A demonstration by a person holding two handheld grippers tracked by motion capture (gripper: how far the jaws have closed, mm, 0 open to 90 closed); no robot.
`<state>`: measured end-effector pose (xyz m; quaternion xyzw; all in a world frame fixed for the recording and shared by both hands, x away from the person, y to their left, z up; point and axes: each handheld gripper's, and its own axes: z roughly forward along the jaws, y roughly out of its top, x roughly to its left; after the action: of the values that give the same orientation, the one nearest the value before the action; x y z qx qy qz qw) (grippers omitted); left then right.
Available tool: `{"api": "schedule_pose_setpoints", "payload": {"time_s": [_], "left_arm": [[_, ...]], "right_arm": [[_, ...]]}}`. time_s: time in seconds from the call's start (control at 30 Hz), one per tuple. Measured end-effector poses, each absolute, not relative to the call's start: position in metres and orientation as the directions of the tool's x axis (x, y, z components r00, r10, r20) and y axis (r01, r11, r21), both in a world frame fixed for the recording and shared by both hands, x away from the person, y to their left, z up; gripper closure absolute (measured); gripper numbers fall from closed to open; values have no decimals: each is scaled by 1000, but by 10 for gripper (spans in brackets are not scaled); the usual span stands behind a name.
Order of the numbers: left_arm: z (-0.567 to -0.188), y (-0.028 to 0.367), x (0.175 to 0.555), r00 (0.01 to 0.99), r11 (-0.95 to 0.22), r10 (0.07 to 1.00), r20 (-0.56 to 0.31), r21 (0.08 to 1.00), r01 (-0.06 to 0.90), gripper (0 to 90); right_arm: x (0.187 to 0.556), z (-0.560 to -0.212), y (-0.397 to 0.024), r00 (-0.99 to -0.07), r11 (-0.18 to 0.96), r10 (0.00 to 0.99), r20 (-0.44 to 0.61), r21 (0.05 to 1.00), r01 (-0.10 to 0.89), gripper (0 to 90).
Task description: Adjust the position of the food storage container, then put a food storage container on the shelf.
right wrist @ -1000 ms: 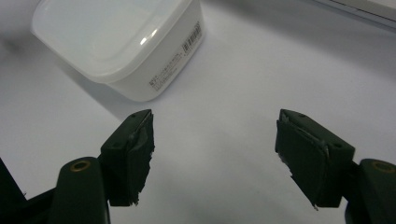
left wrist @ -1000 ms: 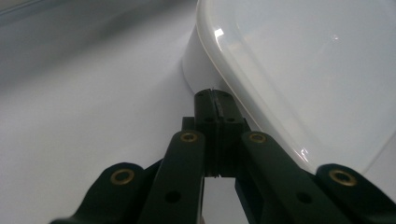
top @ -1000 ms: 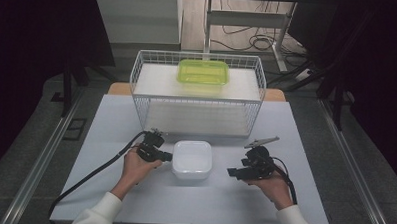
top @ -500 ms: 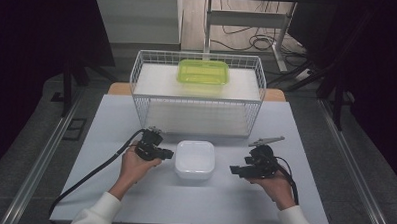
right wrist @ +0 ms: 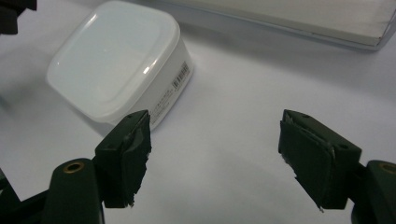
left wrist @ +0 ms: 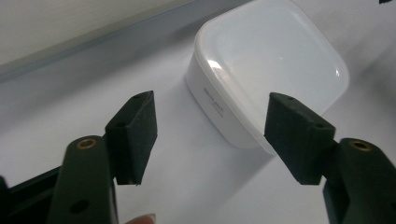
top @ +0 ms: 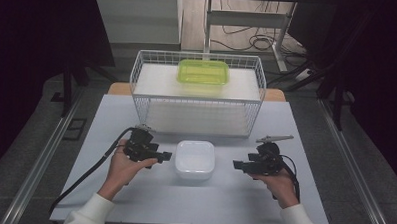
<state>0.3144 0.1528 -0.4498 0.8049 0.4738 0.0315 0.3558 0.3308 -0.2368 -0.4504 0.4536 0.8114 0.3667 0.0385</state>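
Note:
A white square lidded container sits on the pale table between both hands. My left gripper is just to its left, open, nothing between its jaws; in the left gripper view the container lies close ahead, past the spread fingertips. Right of the box, my right gripper stands open and a short gap away from it. The right gripper view has the container at upper left, a barcode label on its side. A green lidded container rests at the back of the white wire basket.
The wire basket stands on a white board behind the container, its front wall near the hands. A black cable trails from the left gripper toward the table's front left edge. Dark floor, metal rails and cables surround the table.
The right gripper has drifted slightly forward and toward the container. The left gripper has edged a little closer to the container's left side. Both stay open.

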Motion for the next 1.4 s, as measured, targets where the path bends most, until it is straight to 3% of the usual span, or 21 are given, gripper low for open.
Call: {"api": "schedule_pose_setpoints", "payload": {"time_s": [0.47,0.73,1.17,1.4], "left_arm": [[-446,165,307,517,-221,771,-372,605,765,305],[-448,166,313,508,-173,745,-432,611,773,307],[-461,157,327,474,-120,690,-547,559,820,364],[-470,150,327,469,-130,677,-568,535,835,380]], "right_arm": [[330,-443,-233,-594,313,760,266,650,692,255],[338,-440,-233,-575,253,737,355,644,722,262],[349,-439,-221,-559,163,702,442,664,729,388],[350,-445,-191,-575,200,678,459,636,745,399]]}}
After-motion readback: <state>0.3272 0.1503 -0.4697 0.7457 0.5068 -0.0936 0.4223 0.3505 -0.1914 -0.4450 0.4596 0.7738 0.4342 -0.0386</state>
